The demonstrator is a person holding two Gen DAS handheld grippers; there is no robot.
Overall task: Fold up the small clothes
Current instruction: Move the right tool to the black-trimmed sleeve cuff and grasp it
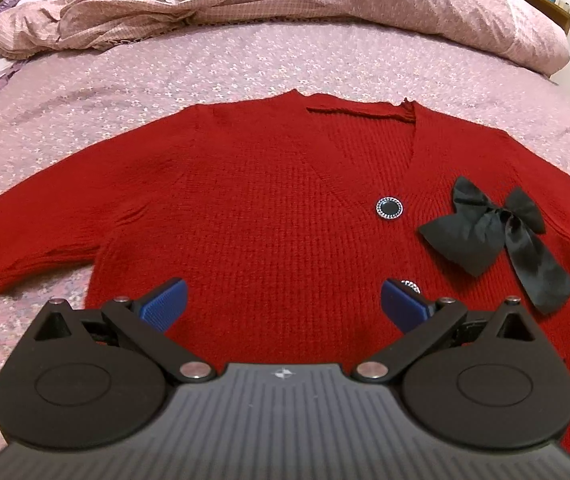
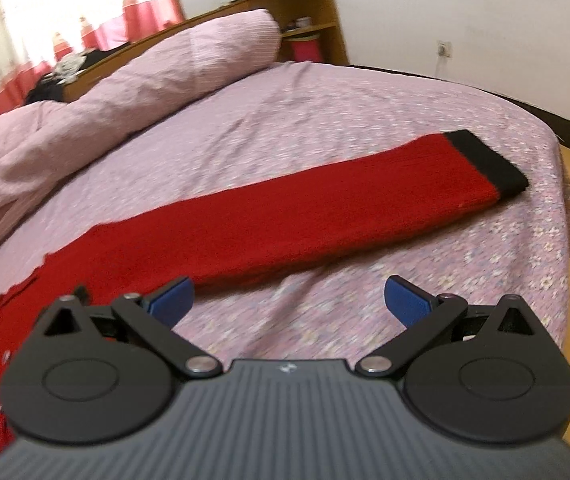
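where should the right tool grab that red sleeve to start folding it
Grip the sleeve at its black cuff, the free end lying flat on the bedspread. Come in from beyond the cuff toward the sweater, one finger sliding under its edge. The right tool is open.

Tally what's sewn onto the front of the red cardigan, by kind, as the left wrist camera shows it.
Black bows: 1
Round dark buttons with sparkly rims: 2, the lower one partly hidden behind a blue finger pad
Total: 3
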